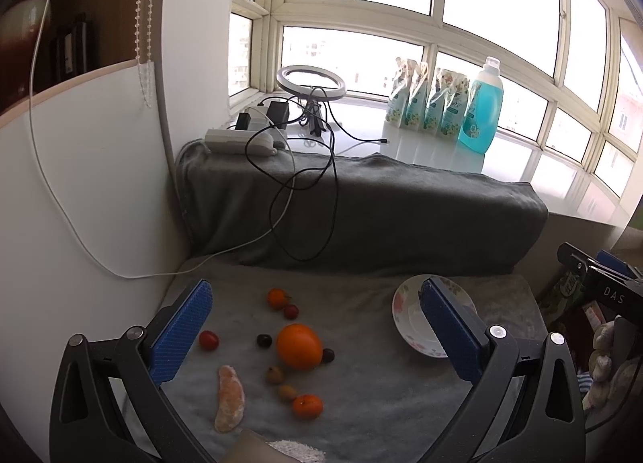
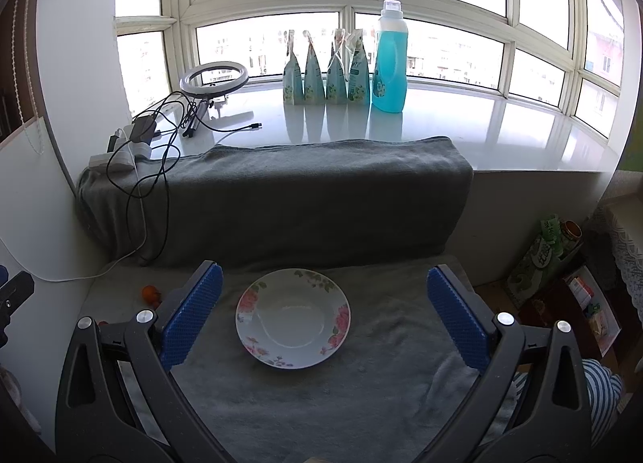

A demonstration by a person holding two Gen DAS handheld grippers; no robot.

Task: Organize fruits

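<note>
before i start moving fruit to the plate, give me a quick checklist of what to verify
1. Left tool open and holding nothing: ok.
2. Right tool open and holding nothing: ok.
3. Floral plate has nothing on it, ready for fruit: ok.
4. Large orange lies between the left tool's fingers' line of reach, unobstructed from above: ok.
5. Room around the large orange for the fingers: not ok, a dark cherry sits right against it.
6. Peeled citrus segment firm enough to grip: cannot tell.
</note>
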